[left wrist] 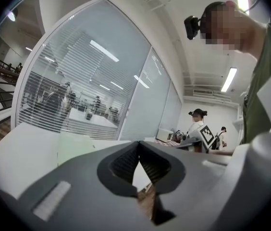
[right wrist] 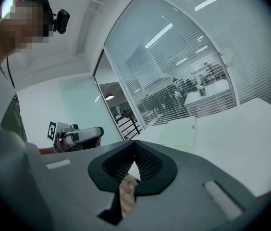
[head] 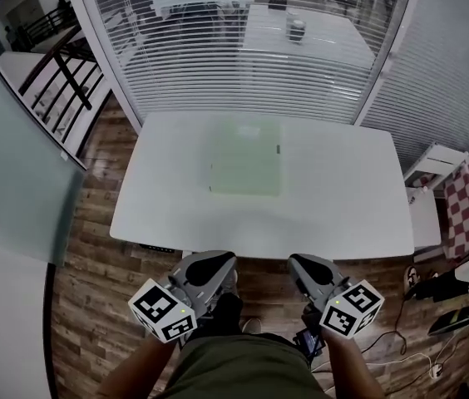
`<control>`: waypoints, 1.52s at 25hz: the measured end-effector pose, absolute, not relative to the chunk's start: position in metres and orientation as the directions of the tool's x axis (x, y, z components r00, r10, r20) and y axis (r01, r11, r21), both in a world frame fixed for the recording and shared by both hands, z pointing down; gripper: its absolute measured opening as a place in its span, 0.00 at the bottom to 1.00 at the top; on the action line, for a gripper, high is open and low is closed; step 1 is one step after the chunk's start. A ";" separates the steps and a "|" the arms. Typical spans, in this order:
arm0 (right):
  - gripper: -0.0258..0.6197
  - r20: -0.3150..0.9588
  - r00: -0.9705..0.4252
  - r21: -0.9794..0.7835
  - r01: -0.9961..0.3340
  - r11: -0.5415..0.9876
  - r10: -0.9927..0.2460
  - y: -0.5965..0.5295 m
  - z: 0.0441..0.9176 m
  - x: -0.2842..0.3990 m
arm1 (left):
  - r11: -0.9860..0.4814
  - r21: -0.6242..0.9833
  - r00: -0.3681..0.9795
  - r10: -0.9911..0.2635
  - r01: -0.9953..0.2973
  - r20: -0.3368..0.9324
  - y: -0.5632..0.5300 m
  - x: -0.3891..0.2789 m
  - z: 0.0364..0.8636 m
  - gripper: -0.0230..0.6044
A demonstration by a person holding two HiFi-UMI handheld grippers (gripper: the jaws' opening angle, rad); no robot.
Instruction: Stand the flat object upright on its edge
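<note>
Plainly, a pale green flat sheet (head: 245, 156) is seen lying face down on the white bench (head: 343, 214), in the far half and slightly left of the middle, with its sides roughly square to the bench's sides; a small dark mark is carried near its right side; nothing else is seen on the bench top. The left tongs (head: 216, 263) and the right tongs (head: 303, 264) are held side by side over the wooden floor (head: 93, 306), just short of the bench's near edge and well apart from the sheet; a marker cube (head: 162, 310) is borne at the rear of the left one and another at the rear of the right. From the left gripper view, the left tongs (left wrist: 138, 147) are shown closed tip to tip with nothing gripped, and the sheet (left wrist: 75, 146) is seen low on the bench beyond them, to the left. From the right gripper view, the right tongs (right wrist: 135, 148) are likewise shown fully together and empty, with the sheet (right wrist: 176, 133) lying ahead and to the right. Beyond the bench a glass wall with slatted blinds (head: 243, 65) is seen; a red checked cloth (head: 467, 206) is visible at the far right.
</note>
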State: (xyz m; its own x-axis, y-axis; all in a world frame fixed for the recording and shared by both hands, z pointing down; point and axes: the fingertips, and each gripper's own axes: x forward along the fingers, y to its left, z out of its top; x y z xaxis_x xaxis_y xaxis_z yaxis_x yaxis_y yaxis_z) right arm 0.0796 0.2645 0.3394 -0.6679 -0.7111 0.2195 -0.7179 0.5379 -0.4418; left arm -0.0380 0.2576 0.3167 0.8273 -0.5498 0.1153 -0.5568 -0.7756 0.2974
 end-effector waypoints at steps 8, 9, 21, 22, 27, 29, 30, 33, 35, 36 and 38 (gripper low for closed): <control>0.06 0.254 -0.654 -0.470 -0.728 0.500 -0.713 0.190 0.360 0.068 | -0.767 0.318 0.828 -0.544 -0.557 0.137 0.170 -0.053 0.332 0.04; 0.06 0.259 -0.654 -0.473 -0.728 0.496 -0.711 0.181 0.363 0.065 | -0.763 0.323 0.826 -0.546 -0.560 0.141 0.160 -0.057 0.335 0.04; 0.06 0.311 -0.641 -0.496 -0.739 0.455 -0.702 0.087 0.384 0.044 | -0.739 0.371 0.824 -0.539 -0.563 0.178 0.060 -0.080 0.361 0.04; 0.06 0.316 -0.640 -0.498 -0.740 0.451 -0.701 0.080 0.386 0.043 | -0.738 0.374 0.824 -0.538 -0.562 0.179 0.052 -0.081 0.362 0.04; 0.06 0.332 -0.634 -0.500 -0.746 0.440 -0.699 0.052 0.391 0.036 | -0.736 0.386 0.828 -0.531 -0.557 0.183 0.024 -0.089 0.369 0.04; 0.06 0.337 -0.629 -0.499 -0.750 0.433 -0.701 0.043 0.392 0.035 | -0.733 0.392 0.828 -0.529 -0.556 0.186 0.014 -0.091 0.372 0.04; 0.06 0.339 -0.626 -0.500 -0.752 0.429 -0.702 0.039 0.394 0.035 | -0.730 0.396 0.827 -0.529 -0.557 0.189 0.009 -0.092 0.373 0.04; 0.06 0.347 -0.618 -0.502 -0.758 0.417 -0.705 0.024 0.398 0.035 | -0.725 0.407 0.828 -0.527 -0.556 0.193 -0.006 -0.095 0.379 0.04; 0.06 0.352 -0.612 -0.498 -0.763 0.412 -0.708 0.014 0.399 0.032 | -0.723 0.413 0.829 -0.523 -0.554 0.197 -0.016 -0.099 0.385 0.04; 0.06 0.353 -0.610 -0.496 -0.765 0.410 -0.710 0.009 0.399 0.030 | -0.723 0.414 0.830 -0.521 -0.554 0.201 -0.021 -0.101 0.387 0.04; 0.06 0.356 -0.606 -0.496 -0.767 0.406 -0.711 0.001 0.402 0.027 | -0.722 0.418 0.831 -0.516 -0.552 0.208 -0.028 -0.105 0.393 0.04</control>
